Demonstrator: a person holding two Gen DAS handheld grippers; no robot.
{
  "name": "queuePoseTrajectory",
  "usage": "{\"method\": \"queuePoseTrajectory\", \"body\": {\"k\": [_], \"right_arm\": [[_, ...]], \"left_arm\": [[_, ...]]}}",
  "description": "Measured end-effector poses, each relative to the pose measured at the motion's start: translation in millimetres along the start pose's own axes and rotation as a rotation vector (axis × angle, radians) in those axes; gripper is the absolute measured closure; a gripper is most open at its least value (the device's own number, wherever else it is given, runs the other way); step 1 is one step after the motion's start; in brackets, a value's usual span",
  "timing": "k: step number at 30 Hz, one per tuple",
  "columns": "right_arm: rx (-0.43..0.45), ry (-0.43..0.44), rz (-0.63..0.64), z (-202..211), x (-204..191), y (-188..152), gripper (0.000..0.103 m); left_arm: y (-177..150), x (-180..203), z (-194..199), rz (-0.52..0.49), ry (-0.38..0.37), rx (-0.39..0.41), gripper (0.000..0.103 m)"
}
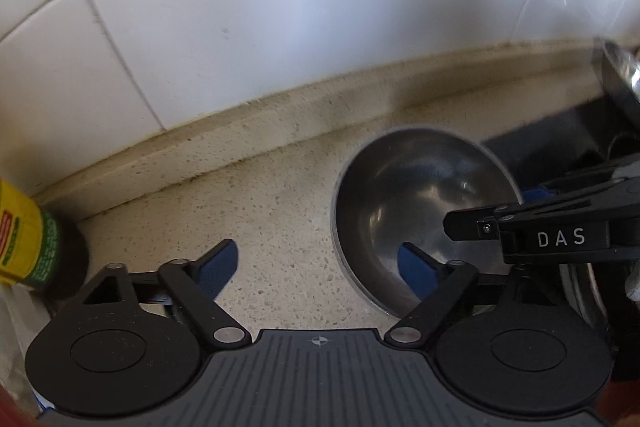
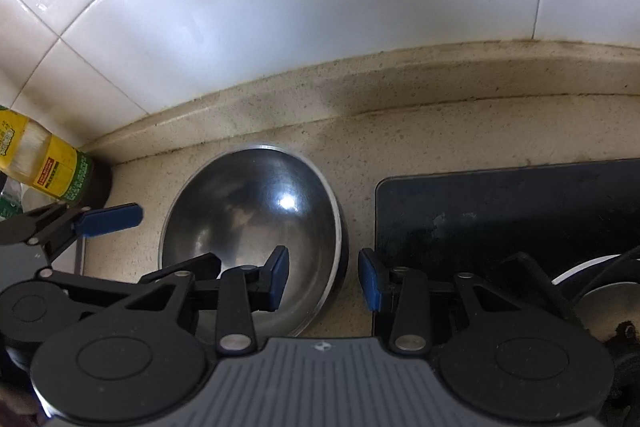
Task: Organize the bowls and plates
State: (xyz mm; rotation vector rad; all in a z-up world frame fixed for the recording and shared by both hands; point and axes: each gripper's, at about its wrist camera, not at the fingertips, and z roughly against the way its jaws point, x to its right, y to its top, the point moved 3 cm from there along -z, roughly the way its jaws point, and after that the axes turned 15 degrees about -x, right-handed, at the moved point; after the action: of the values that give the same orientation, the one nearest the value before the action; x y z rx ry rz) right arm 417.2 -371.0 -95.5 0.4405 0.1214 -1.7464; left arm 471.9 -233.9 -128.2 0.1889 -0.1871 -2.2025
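Note:
A steel bowl (image 1: 404,195) (image 2: 248,211) sits empty on the speckled counter near the tiled wall. My left gripper (image 1: 320,267) is open and straddles the bowl's left rim, with one blue pad inside the bowl and the other over bare counter. My right gripper (image 2: 324,281) is also open across the bowl's right rim, with a gap on both sides of the rim. In the left wrist view a black finger (image 1: 472,229) of the right gripper reaches into the bowl. In the right wrist view the left gripper's blue pad (image 2: 112,221) shows beside the bowl.
A yellow and green bottle (image 1: 28,239) (image 2: 56,167) stands at the left by the wall. A black cooktop (image 2: 500,211) lies just right of the bowl, with a white-rimmed dish (image 2: 576,269) at its near right. White tiles (image 2: 320,7) close off the back.

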Motion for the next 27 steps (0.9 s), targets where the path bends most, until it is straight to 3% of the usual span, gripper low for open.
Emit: {"method": "queuePoseTrajectory", "body": {"k": [3, 17, 21, 27], "right_arm": [[-0.010, 0.006, -0.001, -4.3, 1.3, -0.9, 0.066], [-0.014, 0.022, -0.002, -3.5, 1.6, -2.5, 0.067], [-0.016, 0.007, 0.004, -3.5, 1.1, -4.8, 0.077], [-0.019, 0.033, 0.004, -2.4, 1.6, -6.9, 0.081]], "left_arm": [[3.4, 0.2, -4.5, -0.026, 0.004, -0.022, 0.024], [15.3, -3.0, -20.6, -0.115, -0.049, -0.050, 0.018], [13.4, -5.5, -19.2, -0.101, -0.053, -0.041, 0.019], [12.6, -4.2, -15.1, -0.101, -0.039, -0.035, 0.025]]}}
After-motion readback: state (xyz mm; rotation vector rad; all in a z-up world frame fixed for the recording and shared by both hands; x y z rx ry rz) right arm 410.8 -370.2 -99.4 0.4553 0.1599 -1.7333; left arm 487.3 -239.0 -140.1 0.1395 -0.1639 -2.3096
